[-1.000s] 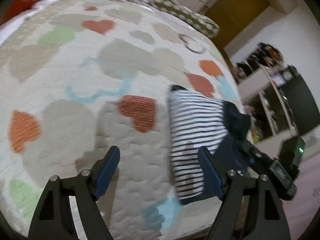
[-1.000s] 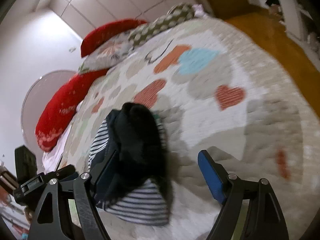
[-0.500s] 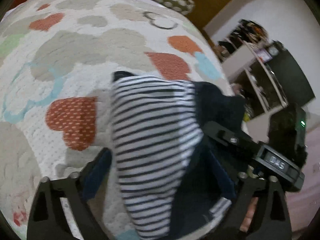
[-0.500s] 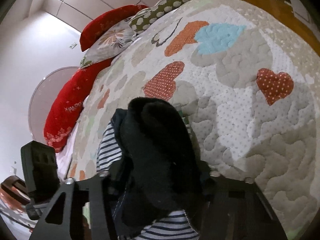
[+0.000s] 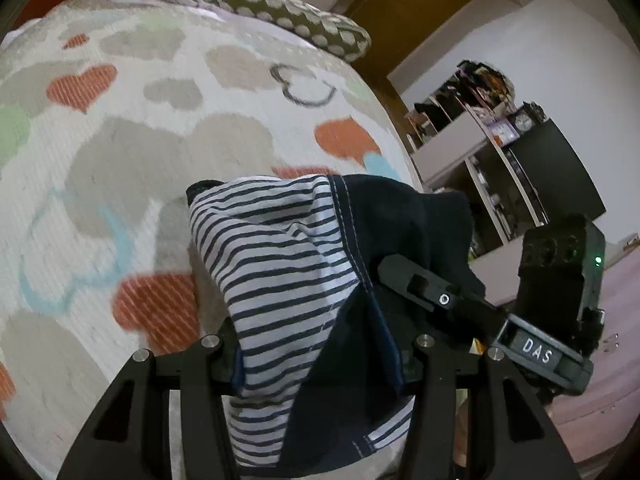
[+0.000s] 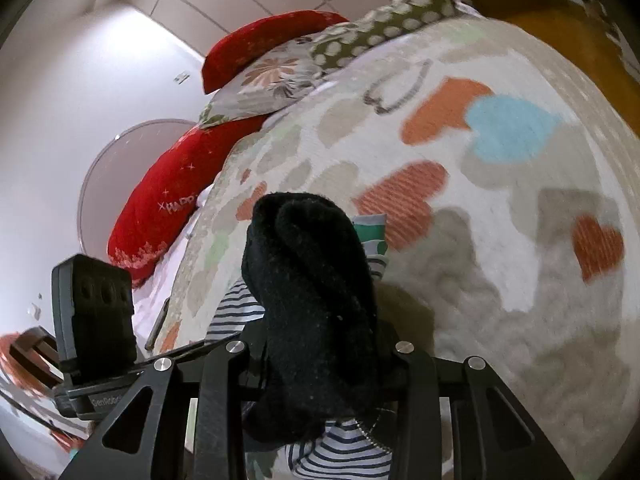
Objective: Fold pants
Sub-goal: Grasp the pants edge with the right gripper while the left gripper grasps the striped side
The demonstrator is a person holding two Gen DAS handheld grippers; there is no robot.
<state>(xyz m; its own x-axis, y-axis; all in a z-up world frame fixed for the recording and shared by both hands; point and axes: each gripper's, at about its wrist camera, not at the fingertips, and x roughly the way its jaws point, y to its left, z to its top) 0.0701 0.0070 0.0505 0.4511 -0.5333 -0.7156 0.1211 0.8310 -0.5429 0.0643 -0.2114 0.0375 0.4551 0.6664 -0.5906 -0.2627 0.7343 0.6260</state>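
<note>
The pants (image 5: 280, 264) are white with dark navy stripes and a dark navy part. They are bunched at the near edge of the bed. My left gripper (image 5: 320, 364) is shut on the striped and navy cloth. My right gripper (image 6: 320, 360) is shut on the dark fuzzy fold of the pants (image 6: 312, 280), which hides its fingertips. The right gripper's body (image 5: 540, 312) shows close on the right in the left wrist view. The left gripper's body (image 6: 92, 308) shows at the left in the right wrist view.
The bed has a cream quilt with heart shapes (image 5: 160, 140). Red pillows (image 6: 160, 200), a floral pillow (image 6: 272, 80) and a dotted pillow (image 5: 288, 20) lie at its head. Shelves and a dark cabinet (image 5: 520, 160) stand beyond the bed's right edge.
Both grippers were open a second ago. They have closed on the pants and the bunched cloth now sits between their fingers, close to both cameras.
</note>
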